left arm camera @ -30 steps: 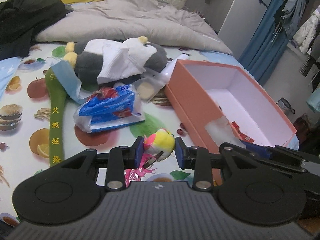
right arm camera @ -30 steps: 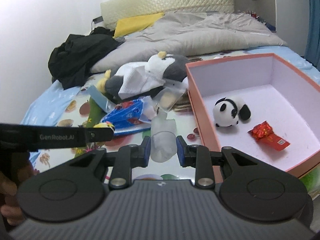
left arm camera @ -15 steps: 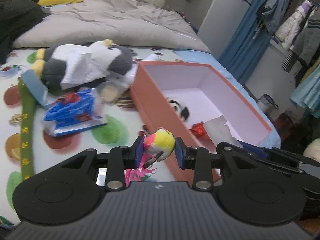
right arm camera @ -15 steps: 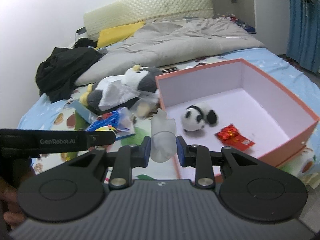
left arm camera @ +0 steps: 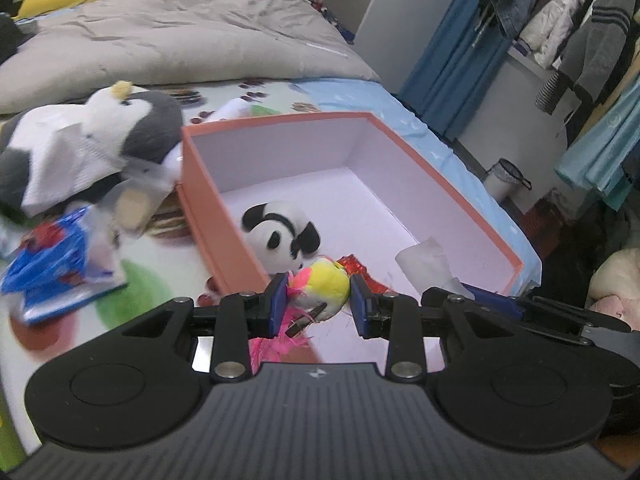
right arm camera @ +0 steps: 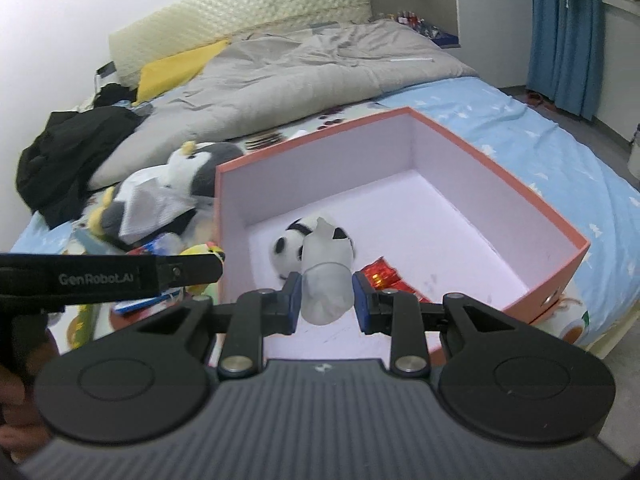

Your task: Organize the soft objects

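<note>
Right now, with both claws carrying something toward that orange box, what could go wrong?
Two risks. The left claw grips the yellow-and-pink toy right beside the box's near wall; released too early, it might land on the bedsheet. The right claw holds a soft white pouch above the panda, so a drop may bury it.

left claw (left arm camera: 318,298), right claw (right arm camera: 327,298) now over box (left arm camera: 208,184)

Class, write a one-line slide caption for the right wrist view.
Right claw carries a white sock over the orange box.
</note>
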